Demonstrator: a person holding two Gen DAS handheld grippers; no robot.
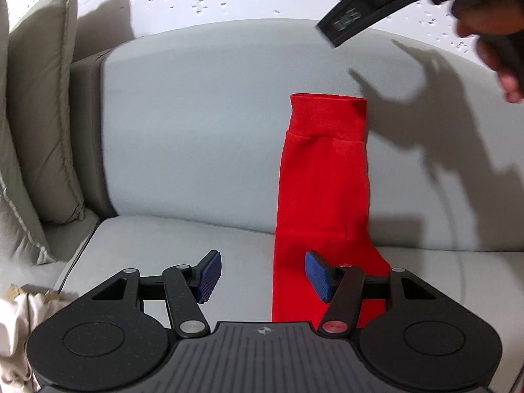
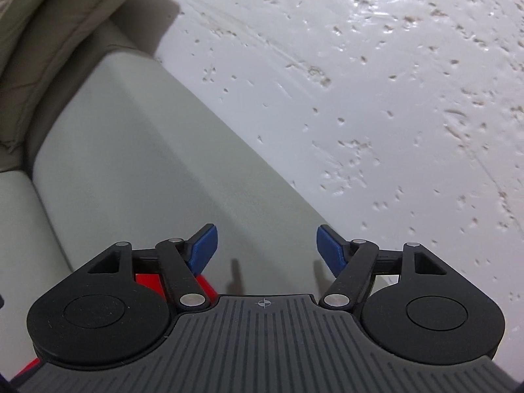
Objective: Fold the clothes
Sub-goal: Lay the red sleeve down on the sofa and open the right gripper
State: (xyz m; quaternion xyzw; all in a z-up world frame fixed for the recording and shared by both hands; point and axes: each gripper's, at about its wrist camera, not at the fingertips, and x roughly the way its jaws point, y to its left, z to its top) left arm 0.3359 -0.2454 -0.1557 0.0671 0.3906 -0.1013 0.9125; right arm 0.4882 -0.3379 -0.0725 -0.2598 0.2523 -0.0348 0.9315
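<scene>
A red garment (image 1: 322, 193), folded into a long narrow strip, lies up the grey sofa backrest (image 1: 196, 124) and down onto the seat (image 1: 163, 245). My left gripper (image 1: 263, 276) is open and empty just above the seat, its right pad over the strip's lower part. My right gripper (image 2: 264, 250) is open and empty, raised high and pointed at the backrest top and the wall. Its body shows at the top right of the left wrist view (image 1: 376, 9), held in a hand. A bit of the red garment (image 2: 147, 280) shows under the right gripper's left finger.
A beige cushion (image 1: 36, 124) leans at the sofa's left end; it also shows in the right wrist view (image 2: 49, 16). Pale crumpled cloth (image 1: 16, 327) lies at the lower left. A white textured wall (image 2: 376, 82) stands behind the sofa.
</scene>
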